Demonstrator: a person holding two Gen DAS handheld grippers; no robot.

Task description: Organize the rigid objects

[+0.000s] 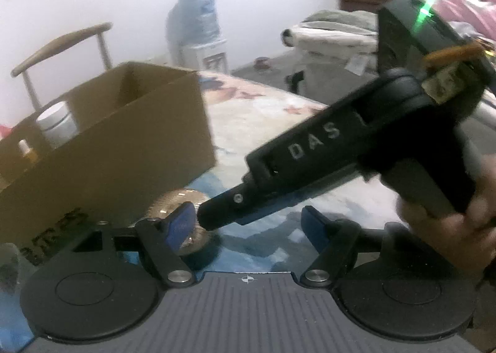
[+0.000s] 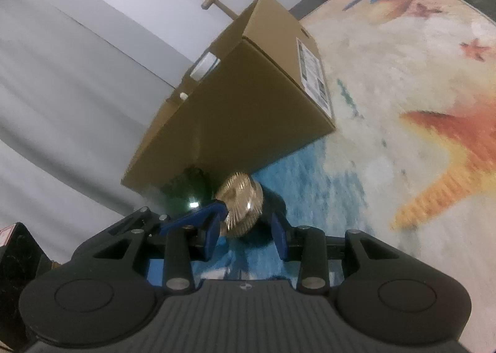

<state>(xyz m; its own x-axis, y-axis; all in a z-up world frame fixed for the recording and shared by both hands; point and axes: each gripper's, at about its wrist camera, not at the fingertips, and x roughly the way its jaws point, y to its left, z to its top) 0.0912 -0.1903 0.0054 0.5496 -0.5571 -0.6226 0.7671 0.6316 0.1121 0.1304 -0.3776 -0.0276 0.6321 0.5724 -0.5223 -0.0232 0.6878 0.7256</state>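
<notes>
A gold ribbed round object [image 2: 241, 207] sits between the blue pads of my right gripper [image 2: 245, 229], which is shut on it just in front of the cardboard box [image 2: 248, 99]. In the left wrist view the same gold object [image 1: 173, 202] shows behind my left pad, with the right gripper [image 1: 210, 216] reaching in from the right in a person's hand [image 1: 449, 229]. My left gripper [image 1: 248, 226] is open with nothing between its pads. The open-topped box [image 1: 124, 142] holds a white jar [image 1: 57, 120] and a small bottle [image 1: 24, 148].
A beach-print rug [image 2: 403, 74] covers the floor. A dark green shiny object [image 2: 189, 198] lies against the box's near side. A wooden chair [image 1: 62, 43] stands behind the box. A water bottle [image 1: 198, 18] and a pile of laundry [image 1: 334, 27] are farther back.
</notes>
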